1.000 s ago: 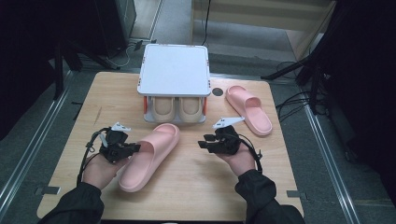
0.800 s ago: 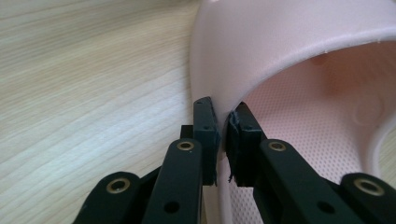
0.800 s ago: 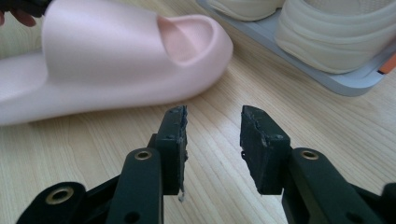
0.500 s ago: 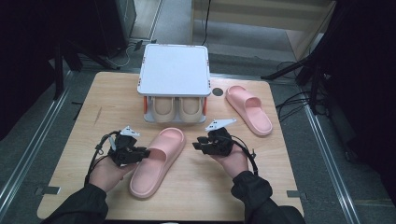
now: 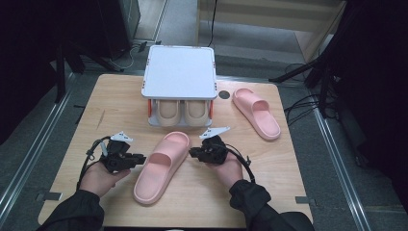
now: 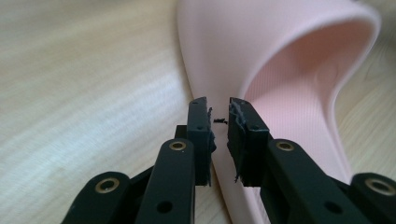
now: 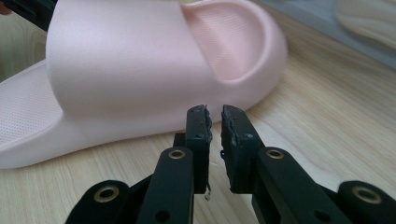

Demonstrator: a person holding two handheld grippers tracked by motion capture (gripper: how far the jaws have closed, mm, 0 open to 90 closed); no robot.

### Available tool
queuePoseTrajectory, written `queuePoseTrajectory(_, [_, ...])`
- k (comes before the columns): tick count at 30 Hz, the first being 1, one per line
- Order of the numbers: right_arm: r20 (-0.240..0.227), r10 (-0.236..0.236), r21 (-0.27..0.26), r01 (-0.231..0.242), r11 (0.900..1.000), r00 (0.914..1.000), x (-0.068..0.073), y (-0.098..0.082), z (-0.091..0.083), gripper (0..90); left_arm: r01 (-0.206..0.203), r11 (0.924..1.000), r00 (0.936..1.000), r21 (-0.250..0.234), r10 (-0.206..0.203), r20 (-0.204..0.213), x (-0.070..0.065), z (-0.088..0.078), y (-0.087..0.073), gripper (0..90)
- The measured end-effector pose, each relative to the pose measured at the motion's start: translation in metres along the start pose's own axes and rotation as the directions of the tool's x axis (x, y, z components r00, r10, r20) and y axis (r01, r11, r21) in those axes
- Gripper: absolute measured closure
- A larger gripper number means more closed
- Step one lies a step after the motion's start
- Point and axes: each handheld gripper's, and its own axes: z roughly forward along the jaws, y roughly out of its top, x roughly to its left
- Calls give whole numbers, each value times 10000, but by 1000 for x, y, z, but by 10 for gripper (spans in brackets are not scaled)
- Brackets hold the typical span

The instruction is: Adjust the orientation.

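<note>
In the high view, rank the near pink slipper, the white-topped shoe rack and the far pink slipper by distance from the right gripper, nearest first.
1. The near pink slipper, on the table just left of the right gripper, beside its jaws.
2. The white-topped shoe rack, behind it toward the table's far edge, with a beige pair inside.
3. The far pink slipper, off to the far right; farther than the rack's front, though not by much.

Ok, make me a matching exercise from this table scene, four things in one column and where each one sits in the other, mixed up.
Things:
1. near pink slipper
2. far pink slipper
3. beige slippers
4. left gripper

Places:
A. to the right of the white rack
B. tucked under the rack's top shelf
C. at the left edge of the near slipper
D. lying between the two grippers

Pairs: 1-D, 2-A, 3-B, 4-C
</note>
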Motion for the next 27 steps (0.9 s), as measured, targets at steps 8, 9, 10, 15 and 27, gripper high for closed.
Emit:
queuePoseTrajectory(8, [-8,-135,83,135,9999,9999,3,3,11,810,79,9999,9994,98,-82,329,0,5,-3,802])
queuePoseTrajectory(9, [69,-178,20,178,9998,9998,3,4,13,810,38,9999,9991,153,-44,419,-2,4,-4,801])
queuePoseTrajectory(10, [69,-178,20,178,9998,9998,3,4,13,810,38,9999,9991,153,-44,419,-2,4,-4,798])
queuePoseTrajectory(15, [104,-112,-9,112,9999,9999,1,7,16,810,-49,9998,9977,191,36,683,-5,5,-7,797])
queuePoseTrajectory(27, [138,-120,24,119,9999,9998,-1,12,22,800,-300,9993,9960,213,281,854,-12,5,-9,758])
